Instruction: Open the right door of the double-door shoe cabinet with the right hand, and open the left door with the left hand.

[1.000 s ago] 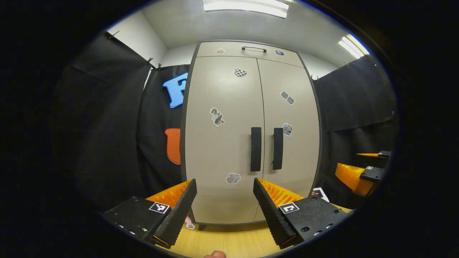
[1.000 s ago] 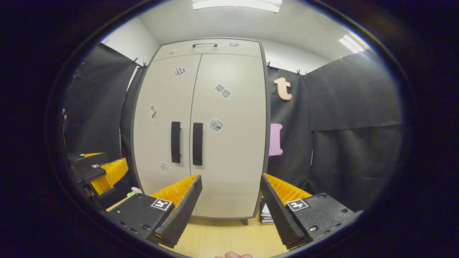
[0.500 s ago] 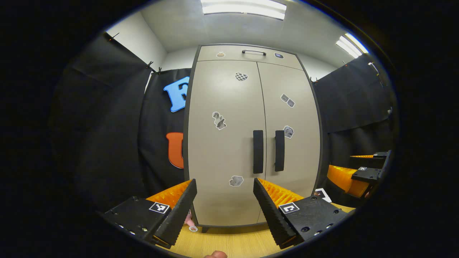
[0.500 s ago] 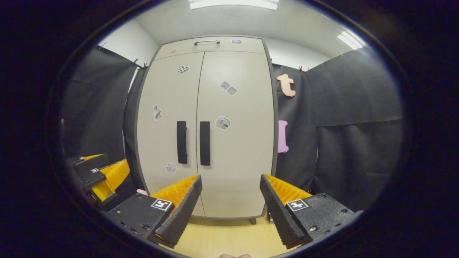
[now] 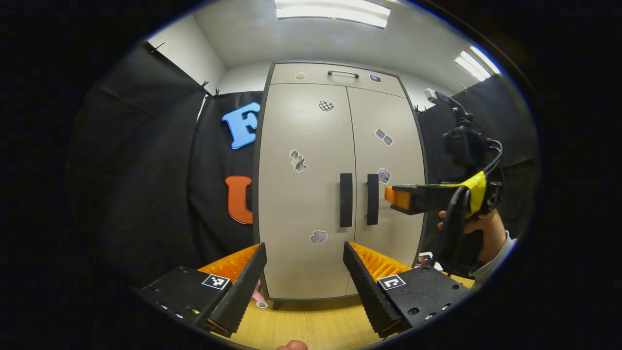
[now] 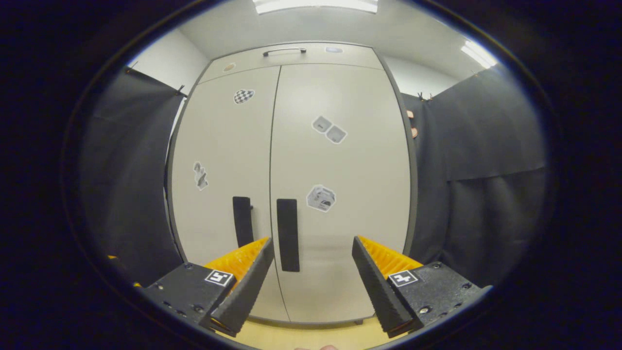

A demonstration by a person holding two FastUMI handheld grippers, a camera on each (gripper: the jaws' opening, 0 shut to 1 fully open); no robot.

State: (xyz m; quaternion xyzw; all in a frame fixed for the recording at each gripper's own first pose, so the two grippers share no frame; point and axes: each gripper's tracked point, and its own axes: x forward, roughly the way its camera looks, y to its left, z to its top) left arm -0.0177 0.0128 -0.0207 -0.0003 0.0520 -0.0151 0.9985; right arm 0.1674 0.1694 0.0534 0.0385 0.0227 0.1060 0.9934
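Both cabinet doors closed. Right tool jaws wide, near right handle. Left tool jaws wide, farther back.

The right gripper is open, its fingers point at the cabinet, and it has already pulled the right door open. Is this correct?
Not quite. The right gripper is open and its fingers point at the shoe cabinet, but the right door is shut, flush with the left door, and the gripper is not yet on the right door handle. The right gripper view shows this.
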